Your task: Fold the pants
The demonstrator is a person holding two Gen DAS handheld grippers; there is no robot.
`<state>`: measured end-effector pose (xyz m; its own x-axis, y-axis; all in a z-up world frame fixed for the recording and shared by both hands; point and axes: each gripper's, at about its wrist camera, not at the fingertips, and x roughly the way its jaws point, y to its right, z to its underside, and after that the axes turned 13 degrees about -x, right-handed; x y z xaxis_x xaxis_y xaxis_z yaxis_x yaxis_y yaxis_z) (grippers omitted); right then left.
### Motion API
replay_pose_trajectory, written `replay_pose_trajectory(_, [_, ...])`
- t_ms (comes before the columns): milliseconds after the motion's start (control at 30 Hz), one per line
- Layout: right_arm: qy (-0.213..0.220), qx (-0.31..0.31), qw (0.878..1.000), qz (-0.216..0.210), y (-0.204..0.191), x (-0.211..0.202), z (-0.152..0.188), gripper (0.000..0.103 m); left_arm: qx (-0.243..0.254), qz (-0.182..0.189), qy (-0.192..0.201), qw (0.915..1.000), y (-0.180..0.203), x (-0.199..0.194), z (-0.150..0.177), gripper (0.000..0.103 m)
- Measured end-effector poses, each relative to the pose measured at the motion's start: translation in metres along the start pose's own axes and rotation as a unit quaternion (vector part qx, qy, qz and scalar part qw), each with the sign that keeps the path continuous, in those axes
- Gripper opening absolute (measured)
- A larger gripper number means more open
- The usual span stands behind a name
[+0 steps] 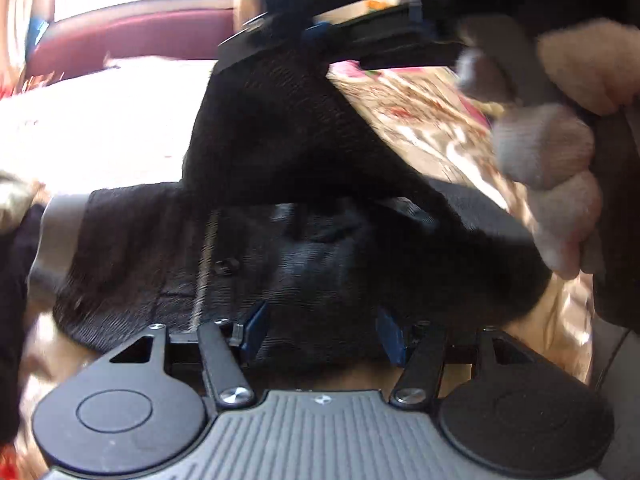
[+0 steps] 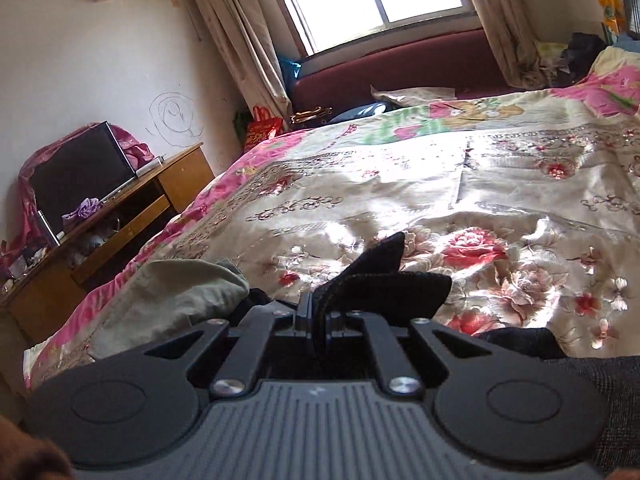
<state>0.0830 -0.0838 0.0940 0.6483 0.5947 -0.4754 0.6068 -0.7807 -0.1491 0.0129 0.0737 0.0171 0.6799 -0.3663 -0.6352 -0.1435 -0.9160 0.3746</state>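
Black pants [image 1: 320, 260] lie bunched on the floral bedspread [image 1: 420, 112], their button and waist area just ahead of my left gripper [image 1: 320, 332]. Its blue-padded fingers [image 1: 252, 328] stand apart over the cloth without pinching it. Above, my right gripper [image 1: 320, 38] lifts a fold of the same pants, and a gloved hand [image 1: 552, 168] holds it at the right. In the right wrist view my right gripper [image 2: 318, 316] is shut on a pinched flap of the black pants [image 2: 384, 280], which sticks up past the fingertips over the bed.
An olive garment [image 2: 180, 292] lies at the bed's near left edge. The floral bedspread [image 2: 440, 184] stretches to a maroon headboard [image 2: 400, 64] under the window. A wooden desk [image 2: 120, 220] with a dark monitor stands left of the bed.
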Motion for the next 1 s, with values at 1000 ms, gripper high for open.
replay_pose_trajectory(1000, [-0.072, -0.21, 0.975, 0.016, -0.115, 0.099, 0.015, 0.023, 0.022, -0.046, -0.01, 0.9986, -0.042, -0.03, 0.023, 0.076])
